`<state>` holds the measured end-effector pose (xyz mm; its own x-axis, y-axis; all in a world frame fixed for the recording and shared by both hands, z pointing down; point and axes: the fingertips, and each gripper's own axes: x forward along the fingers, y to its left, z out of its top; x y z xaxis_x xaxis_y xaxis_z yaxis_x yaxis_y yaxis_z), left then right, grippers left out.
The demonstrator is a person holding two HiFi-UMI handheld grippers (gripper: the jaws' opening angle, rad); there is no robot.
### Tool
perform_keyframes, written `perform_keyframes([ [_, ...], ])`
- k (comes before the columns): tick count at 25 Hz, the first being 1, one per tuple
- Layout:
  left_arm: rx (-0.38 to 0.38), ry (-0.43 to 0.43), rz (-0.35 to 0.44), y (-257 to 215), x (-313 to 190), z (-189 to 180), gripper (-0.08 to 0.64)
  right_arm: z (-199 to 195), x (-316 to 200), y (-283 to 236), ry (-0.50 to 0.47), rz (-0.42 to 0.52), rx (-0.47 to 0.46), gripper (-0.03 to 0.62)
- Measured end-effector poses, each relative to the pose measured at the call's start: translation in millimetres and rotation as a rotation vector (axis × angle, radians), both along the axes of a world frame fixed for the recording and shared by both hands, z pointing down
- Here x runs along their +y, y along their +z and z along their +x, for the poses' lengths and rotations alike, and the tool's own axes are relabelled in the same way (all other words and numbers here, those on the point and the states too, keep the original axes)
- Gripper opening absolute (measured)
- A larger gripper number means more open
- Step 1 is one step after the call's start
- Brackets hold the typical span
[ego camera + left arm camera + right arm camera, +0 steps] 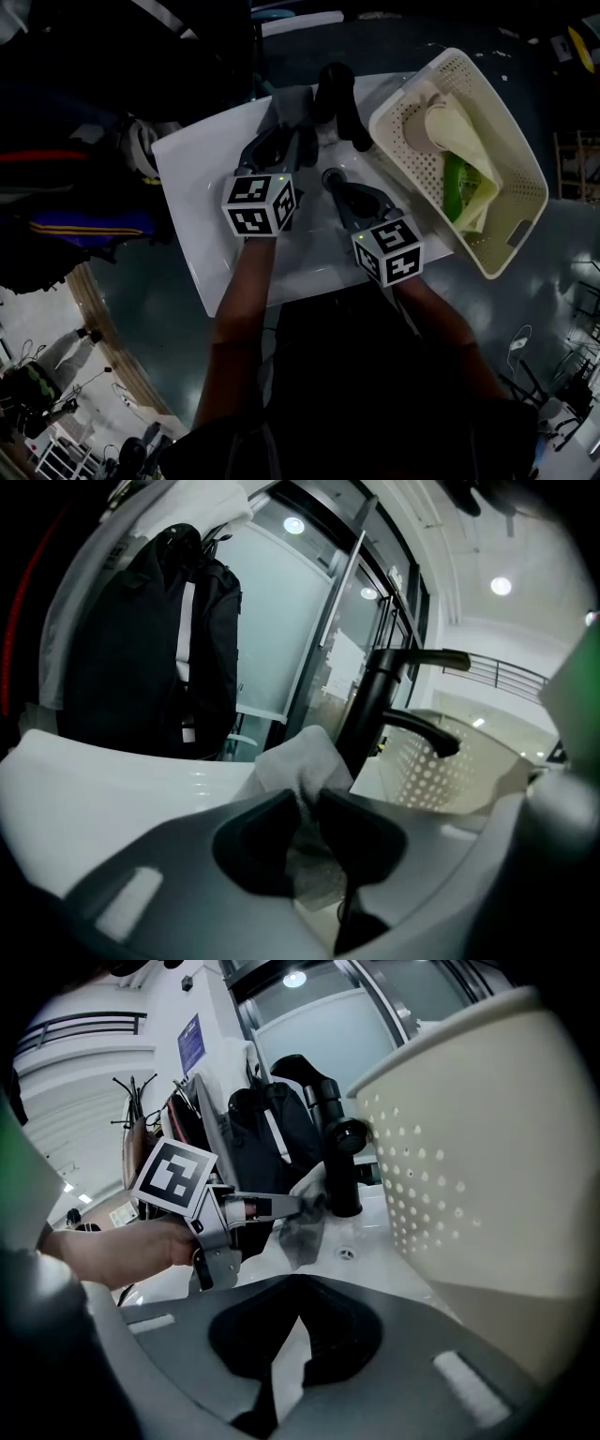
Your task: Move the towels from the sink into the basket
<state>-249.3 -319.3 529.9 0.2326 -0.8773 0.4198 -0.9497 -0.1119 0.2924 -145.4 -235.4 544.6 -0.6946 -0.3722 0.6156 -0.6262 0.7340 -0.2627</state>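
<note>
Start with the cream perforated plastic basket (514, 159), standing at the right end of the white rectangular sink (202, 187). It already holds cloth: a cream towel (459, 127) draped along the middle, and a bright green towel (459, 187) tucked in beside it. That makes two towels I can count in there. A pale rounded bundle at the basket's left end is too dim to name.

Over to the sink, where one crumpled grey towel (291, 103) sits right next to the black tap (337, 94). The left gripper (286, 131) has it, fingers pinched tight on the cloth. The left gripper view shows the fabric bunched between the two pads. From the right gripper view the grey towel (300, 1232) hangs down from those jaws over the basin, and I cannot tell whether its lower edge touches the white surface.

The right gripper (333, 178) hovers over the basin between the grey towel and the basket, its fingers together with nothing between them.

The count: one sink, one basket, one tap, two grippers and three towels, one grey, one cream and one green.
</note>
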Motion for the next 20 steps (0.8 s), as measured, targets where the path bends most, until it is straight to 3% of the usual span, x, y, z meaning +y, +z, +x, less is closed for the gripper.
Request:
perform_keyframes([
  [3,0.028,0.004,-0.018,4.4,2.8,1.1,0.026,1.4,0.2,-0.6,0.0,0.001,-0.001,-0.002],
  [11,0.092,-0.039,0.024,-6.6,20.5,-4.6,0.015,0.8,4.6,-7.2,-0.01,0.012,-0.015,-0.002],
  [20,0.11,-0.098,0.067,-30.4,58.6,-8.5,0.015,-6.0,16.7,-25.1,-0.047,0.034,-0.056,-0.002],
])
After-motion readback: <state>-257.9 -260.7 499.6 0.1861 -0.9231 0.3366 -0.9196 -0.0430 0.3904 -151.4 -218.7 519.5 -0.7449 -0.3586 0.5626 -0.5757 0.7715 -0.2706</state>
